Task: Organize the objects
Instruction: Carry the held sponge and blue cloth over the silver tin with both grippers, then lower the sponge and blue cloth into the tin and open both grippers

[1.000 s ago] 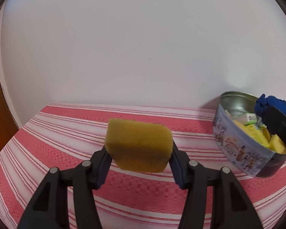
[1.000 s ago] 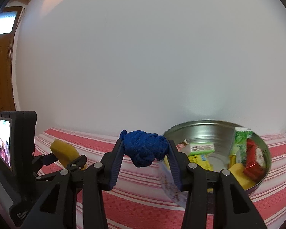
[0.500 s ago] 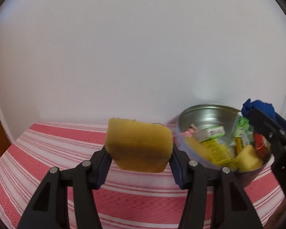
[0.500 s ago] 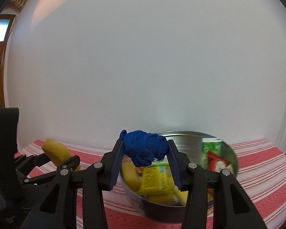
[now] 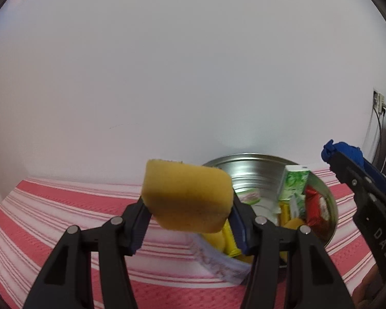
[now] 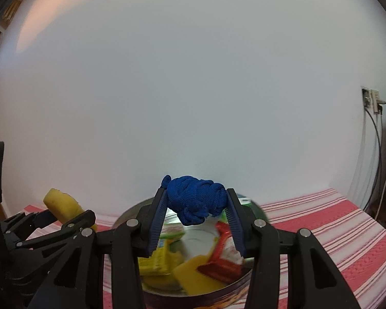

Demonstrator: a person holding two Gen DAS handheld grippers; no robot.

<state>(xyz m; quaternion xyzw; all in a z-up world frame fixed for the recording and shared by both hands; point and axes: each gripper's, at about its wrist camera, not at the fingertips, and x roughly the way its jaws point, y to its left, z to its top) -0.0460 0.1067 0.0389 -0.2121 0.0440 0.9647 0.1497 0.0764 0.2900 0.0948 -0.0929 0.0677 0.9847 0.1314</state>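
**Two soft loads carried at a filled tin**

The left gripper [image 5: 189, 228] pinches a yellow sponge [image 5: 187, 195] by its two side faces; the right gripper [image 6: 196, 221] clamps a blue knotted cord bundle [image 6: 195, 199] across its middle. Both are judged light, compressible and unlikely to slip or break, so flank grips suffice. Just beyond and below stands a round metal tin [image 6: 131, 212] on a red striped cloth [image 5: 51, 206], crowded with a green carton [image 5: 294, 182], a red packet [image 6: 222, 257] and yellow packets [image 6: 157, 260]. Free space inside appears scarce.

One yellow sponge [image 5: 186, 197], one blue knotted cloth [image 6: 195, 199], one round tin [image 5: 257, 166], two tongs [image 5: 187, 221].
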